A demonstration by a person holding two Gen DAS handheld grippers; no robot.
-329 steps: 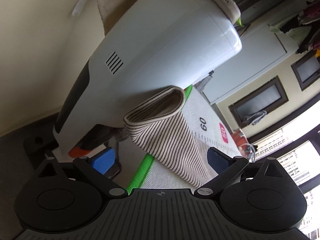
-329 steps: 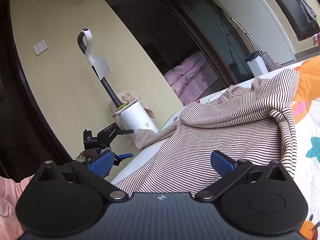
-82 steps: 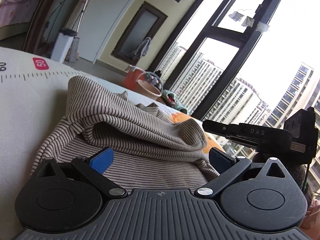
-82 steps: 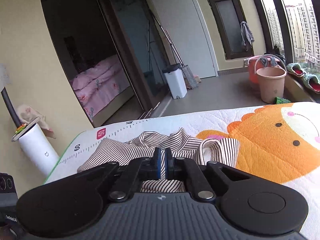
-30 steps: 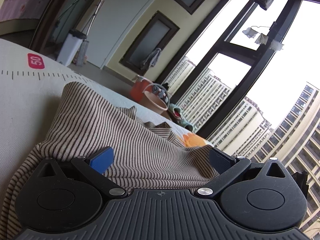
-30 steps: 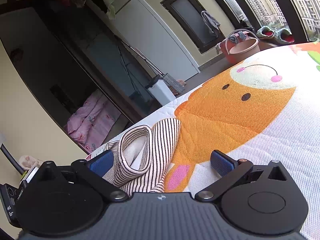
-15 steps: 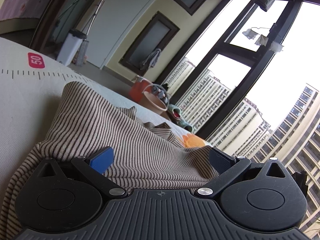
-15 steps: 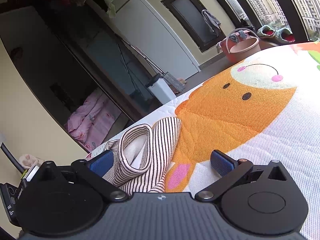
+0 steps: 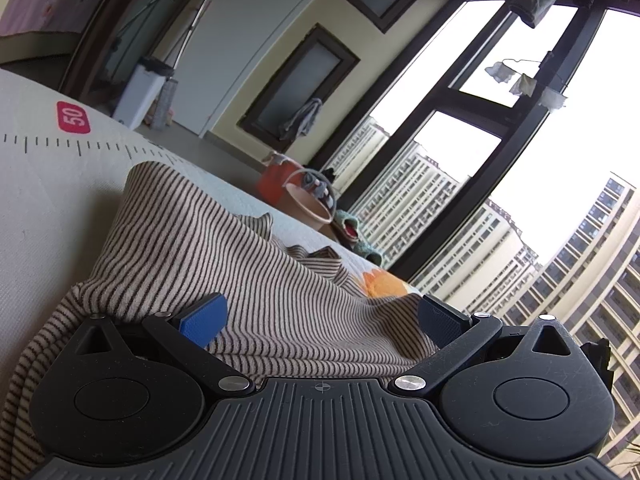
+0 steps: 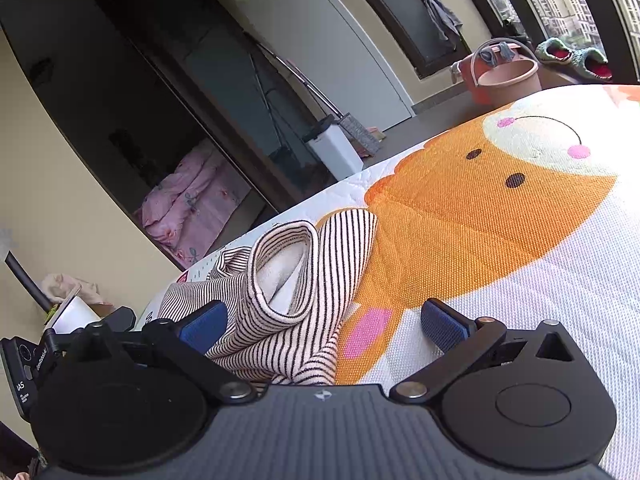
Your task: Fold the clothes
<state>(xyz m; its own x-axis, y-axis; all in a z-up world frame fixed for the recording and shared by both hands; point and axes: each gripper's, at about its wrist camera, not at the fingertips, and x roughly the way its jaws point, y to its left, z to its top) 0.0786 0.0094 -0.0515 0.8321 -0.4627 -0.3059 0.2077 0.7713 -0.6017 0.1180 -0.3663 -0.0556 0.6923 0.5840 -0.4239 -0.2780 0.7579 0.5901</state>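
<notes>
Striped shirt (image 9: 248, 280) bunched up on the cartoon-print mat (image 10: 500, 240), left tool (image 9: 320, 316) spread wide over it, nothing gripped, right tool (image 10: 320, 324) likewise wide open at the cuff, pink bucket (image 10: 508, 76) seen by the window.

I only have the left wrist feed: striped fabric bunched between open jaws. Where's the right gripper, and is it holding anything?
Observer: The right gripper is open and holds nothing; its jaws stand wide apart over the play mat.
Operator: Any garment near it?
Observer: Yes, the striped garment lies in a rumpled heap by its left finger, with a cuff-like opening turned up toward the camera.
Operator: What's under that end?
Observer: The heap's edge overlaps an orange cartoon animal printed on the mat.
</notes>
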